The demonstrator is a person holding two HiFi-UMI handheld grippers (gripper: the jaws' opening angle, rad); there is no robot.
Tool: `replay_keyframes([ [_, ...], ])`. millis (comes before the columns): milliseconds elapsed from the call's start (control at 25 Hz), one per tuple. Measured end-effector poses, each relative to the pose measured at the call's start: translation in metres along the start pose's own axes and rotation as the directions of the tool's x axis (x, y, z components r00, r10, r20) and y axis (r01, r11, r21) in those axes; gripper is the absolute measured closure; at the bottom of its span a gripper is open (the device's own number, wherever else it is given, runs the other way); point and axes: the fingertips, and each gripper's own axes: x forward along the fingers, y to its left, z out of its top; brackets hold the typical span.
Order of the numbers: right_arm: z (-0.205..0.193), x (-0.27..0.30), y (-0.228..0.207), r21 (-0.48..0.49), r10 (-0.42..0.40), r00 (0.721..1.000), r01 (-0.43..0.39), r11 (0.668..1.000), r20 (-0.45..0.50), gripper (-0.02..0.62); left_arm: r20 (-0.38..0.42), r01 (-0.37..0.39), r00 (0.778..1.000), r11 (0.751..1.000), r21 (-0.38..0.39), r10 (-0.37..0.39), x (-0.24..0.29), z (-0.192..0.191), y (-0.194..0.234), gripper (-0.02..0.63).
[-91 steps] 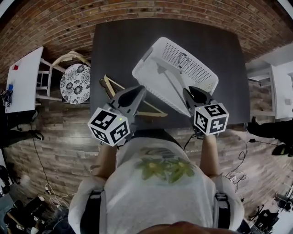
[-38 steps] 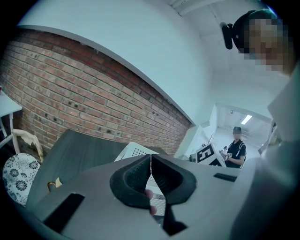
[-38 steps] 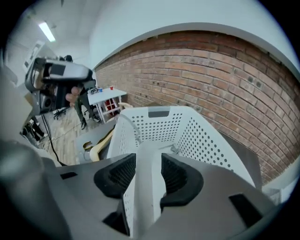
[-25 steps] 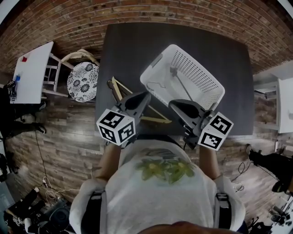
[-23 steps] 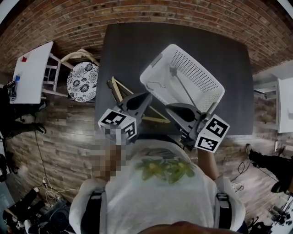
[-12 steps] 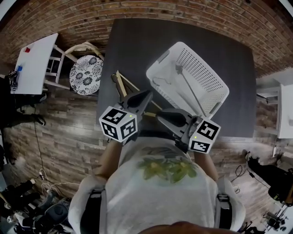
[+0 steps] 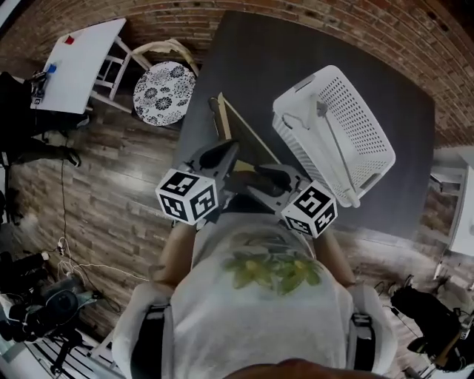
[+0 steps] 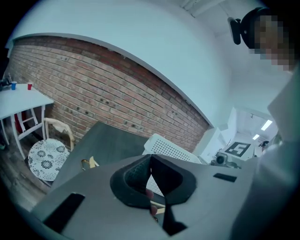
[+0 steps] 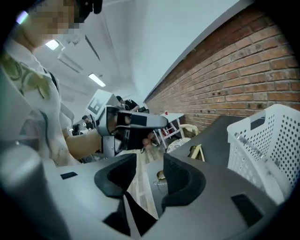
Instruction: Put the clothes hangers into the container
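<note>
A white perforated basket sits on the dark table, with a grey-barred hanger and a white wire hanger lying inside. Wooden hangers lie on the table left of it. My left gripper is shut and empty above their near end. My right gripper points left beside it, and its jaws are opening. In the right gripper view, a metal hanger hook shows in the gap between the pads, not pressed by them. That view also holds the wooden hanger and the basket.
A round floral chair and a white side table stand left of the dark table on the wooden floor. A brick wall runs behind. The basket shows past my left gripper's jaws.
My right gripper has swung left, away from the basket, to the wooden hangers beside the left gripper. The left gripper has hardly moved. The head view has shifted.
</note>
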Motion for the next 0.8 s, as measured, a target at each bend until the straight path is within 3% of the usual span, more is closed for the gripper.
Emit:
replay_keyframes([
  [240, -0.052, 0.043, -0.007, -0.145, -0.074, 0.974, 0.044, 0.988, -0.213, 0.425, 0.015, -0.073, 0.997, 0.997, -0.011, 0.073, -0.026, -0.010, 0.027, 0.577],
  [400, -0.096, 0.069, -0.030, -0.135, -0.095, 0.945, 0.055, 0.989, -0.312, 0.426, 0.010, -0.099, 0.995, 0.995, -0.007, 0.099, -0.037, -0.017, 0.038, 0.577],
  [640, -0.153, 0.091, -0.071, -0.239, -0.184, 0.853, 0.072, 0.968, -0.488, 0.426, 0.000, -0.116, 0.993, 0.993, -0.006, 0.116, -0.050, -0.024, 0.050, 0.577],
  [800, -0.176, 0.097, -0.082, -0.247, -0.191, 0.808, 0.058, 0.967, -0.558, 0.426, -0.009, -0.115, 0.993, 0.993, -0.008, 0.115, -0.052, -0.030, 0.053, 0.577],
])
